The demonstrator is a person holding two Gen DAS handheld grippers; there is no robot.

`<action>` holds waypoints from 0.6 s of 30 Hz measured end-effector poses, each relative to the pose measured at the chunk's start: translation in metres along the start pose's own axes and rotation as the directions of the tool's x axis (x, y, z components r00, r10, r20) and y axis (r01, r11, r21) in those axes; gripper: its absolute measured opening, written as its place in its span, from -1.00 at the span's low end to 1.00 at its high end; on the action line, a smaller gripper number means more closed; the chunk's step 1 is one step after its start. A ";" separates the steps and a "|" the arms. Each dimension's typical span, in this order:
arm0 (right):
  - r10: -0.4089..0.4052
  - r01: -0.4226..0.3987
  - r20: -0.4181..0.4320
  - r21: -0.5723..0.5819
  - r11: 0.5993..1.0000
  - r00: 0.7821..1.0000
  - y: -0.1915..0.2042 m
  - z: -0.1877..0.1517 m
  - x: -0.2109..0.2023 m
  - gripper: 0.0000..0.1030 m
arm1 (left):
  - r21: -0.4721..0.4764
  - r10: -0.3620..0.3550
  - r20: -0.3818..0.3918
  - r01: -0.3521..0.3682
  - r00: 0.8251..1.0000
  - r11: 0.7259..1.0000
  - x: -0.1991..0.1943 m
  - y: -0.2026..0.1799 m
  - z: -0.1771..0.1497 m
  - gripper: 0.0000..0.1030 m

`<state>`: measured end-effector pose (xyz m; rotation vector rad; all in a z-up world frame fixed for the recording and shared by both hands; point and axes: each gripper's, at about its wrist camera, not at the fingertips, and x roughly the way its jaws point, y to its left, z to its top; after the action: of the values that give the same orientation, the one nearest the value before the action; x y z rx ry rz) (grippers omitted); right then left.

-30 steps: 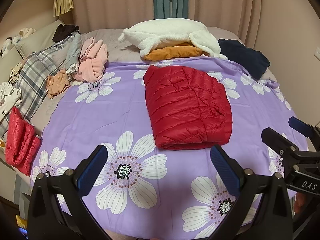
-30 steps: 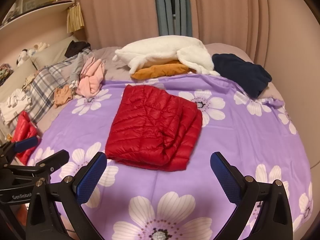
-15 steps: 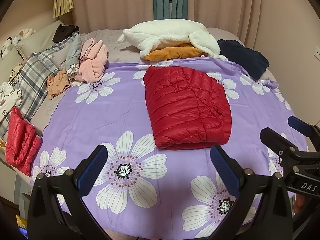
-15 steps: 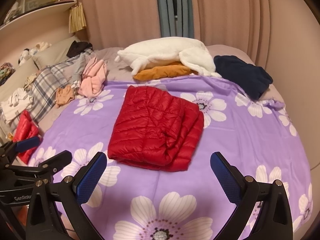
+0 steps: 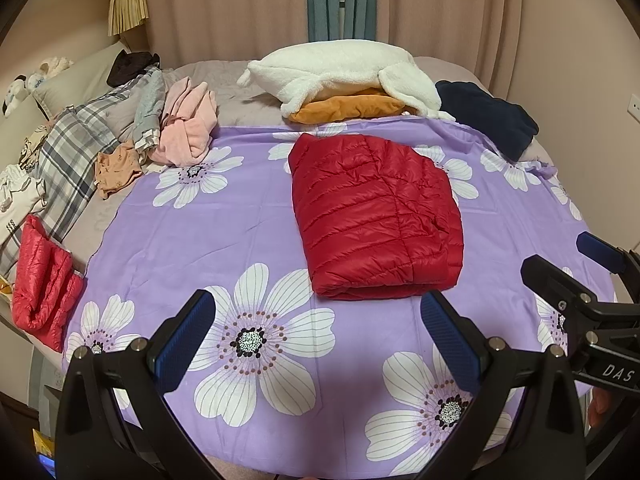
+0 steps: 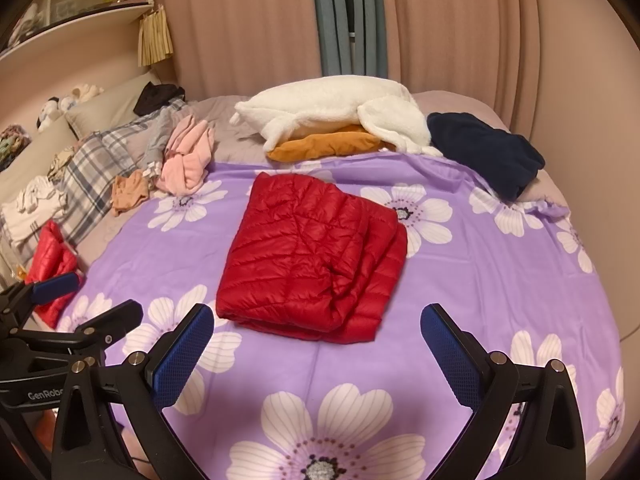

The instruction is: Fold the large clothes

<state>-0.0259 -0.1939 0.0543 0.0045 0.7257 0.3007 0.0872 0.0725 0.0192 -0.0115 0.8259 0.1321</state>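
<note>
Almost nothing is shifting since a second ago: my right camera is sitting slightly farther back from the bed, while the left view is holding as it was.

Through the left wrist camera I am counting one folded red puffer jacket (image 5: 376, 216), lying flat on the purple flowered sheet (image 5: 224, 232), right of centre and just beyond my left gripper (image 5: 318, 330). Its jaws are standing spread wide, gripping nothing, hovering over the near edge of the sheet. The right gripper (image 5: 576, 264) is poking in from the right edge, also parted. One second red puffer piece (image 5: 42, 280) is lying at the near left, off the sheet. At the far side I am seeing one white fleece (image 5: 340, 70) over one orange garment (image 5: 352, 108), one navy garment (image 5: 488, 118) to the right, and one pink garment (image 5: 188, 128) to the left.

Through the right wrist camera, the same jacket (image 6: 312, 256) is lying centred, stacked layers showing along its right edge. My right gripper (image 6: 318, 342) is hanging level, jaws wide apart and empty, and the left gripper (image 6: 80, 300) is showing at the near left.
</note>
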 end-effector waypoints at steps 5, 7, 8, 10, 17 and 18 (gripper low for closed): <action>0.000 0.000 0.001 0.000 1.000 1.000 0.000 -0.001 0.000 0.98 | 0.000 0.001 0.000 -0.001 1.000 1.000 0.000 0.000 0.000 0.99; -0.002 0.002 0.000 0.000 1.000 1.000 0.000 0.000 0.000 0.98 | 0.000 0.000 0.000 0.000 1.000 1.000 0.000 0.000 0.000 0.99; -0.001 0.001 0.001 0.001 1.000 1.000 0.000 -0.001 0.000 0.98 | 0.000 0.000 0.000 0.000 1.000 1.000 0.000 0.000 0.000 0.99; 0.000 0.000 0.002 0.002 1.000 1.000 0.000 0.000 0.000 0.98 | 0.000 0.001 0.000 -0.001 1.000 1.000 0.000 0.000 0.000 0.99; -0.001 0.001 0.001 0.000 1.000 1.000 0.001 -0.001 -0.001 0.98 | 0.001 0.001 -0.003 -0.001 1.000 1.000 0.000 0.000 0.000 0.99; -0.001 0.001 0.001 0.001 1.000 1.000 0.001 -0.001 -0.001 0.98 | 0.000 0.001 -0.003 -0.001 1.000 1.000 -0.001 -0.001 0.000 0.99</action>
<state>-0.0275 -0.1932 0.0539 0.0050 0.7245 0.2998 0.0866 0.0719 0.0194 -0.0113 0.8284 0.1327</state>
